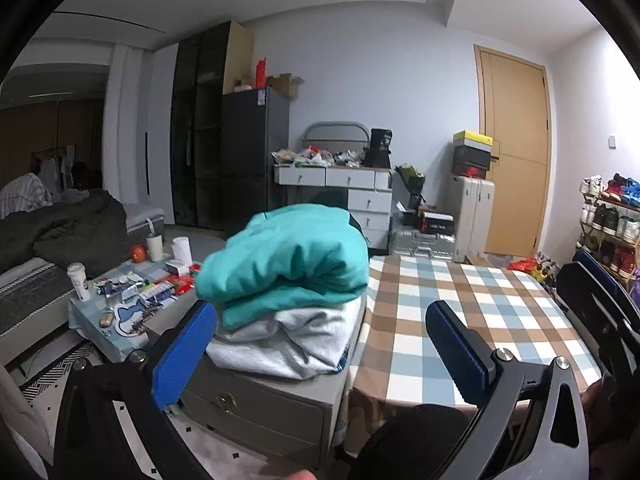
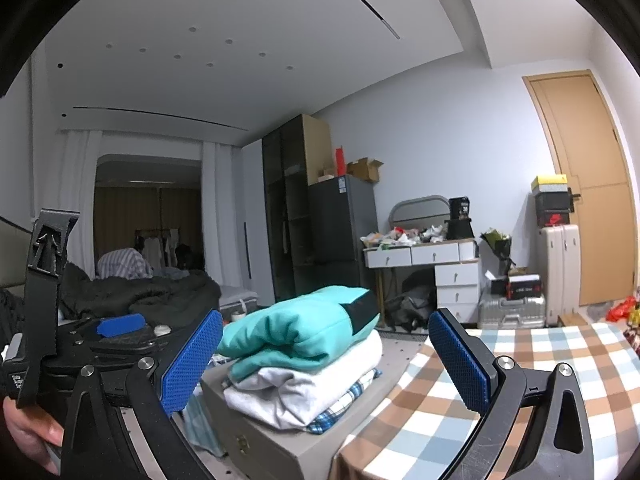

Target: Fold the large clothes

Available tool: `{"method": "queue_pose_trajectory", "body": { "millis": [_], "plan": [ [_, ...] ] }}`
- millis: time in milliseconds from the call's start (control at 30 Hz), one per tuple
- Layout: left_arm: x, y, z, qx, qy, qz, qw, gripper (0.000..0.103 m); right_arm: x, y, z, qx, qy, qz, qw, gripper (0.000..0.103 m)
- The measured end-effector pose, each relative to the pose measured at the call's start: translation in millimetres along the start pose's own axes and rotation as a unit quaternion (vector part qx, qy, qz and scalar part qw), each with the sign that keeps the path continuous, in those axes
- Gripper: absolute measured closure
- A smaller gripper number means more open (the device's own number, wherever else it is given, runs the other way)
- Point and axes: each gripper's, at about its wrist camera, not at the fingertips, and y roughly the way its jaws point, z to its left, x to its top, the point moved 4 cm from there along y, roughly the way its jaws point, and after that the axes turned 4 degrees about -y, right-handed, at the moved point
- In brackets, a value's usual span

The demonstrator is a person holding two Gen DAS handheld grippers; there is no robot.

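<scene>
A folded teal sweatshirt (image 1: 288, 260) lies on top of a folded grey garment (image 1: 288, 340); the stack rests on a grey drawer cabinet (image 1: 260, 400). In the right wrist view the teal sweatshirt (image 2: 296, 328), the grey garment (image 2: 312, 384) and a blue plaid garment (image 2: 348, 404) under them show. My left gripper (image 1: 320, 332) is open and empty, just in front of the stack. My right gripper (image 2: 326, 352) is open and empty, also facing the stack. The left gripper shows at the left of the right wrist view (image 2: 120, 326).
A table with a checked cloth (image 1: 460, 312) stands right of the cabinet. A low table with clutter (image 1: 132, 292) and a bed (image 1: 60, 232) are at the left. A dresser (image 1: 352, 188), suitcases (image 1: 472, 216), a door (image 1: 516, 152) and a shoe rack (image 1: 612, 216) line the far wall.
</scene>
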Motion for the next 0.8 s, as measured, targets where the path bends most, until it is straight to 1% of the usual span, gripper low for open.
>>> {"method": "queue_pose_trajectory", "body": {
  "millis": [233,800],
  "plan": [
    [-0.7,-4.7,-2.5,0.005,0.003,0.000,1.0000,0.001,-0.1,-2.9,-2.8,-0.003,0.006,0.000,1.000,0.000],
    [3.6,-6.3,-2.7,0.003,0.010,-0.006,0.9999,0.001,2.9,-7.5,4.4,-0.003,-0.007,-0.008,1.000,0.000]
  ]
}}
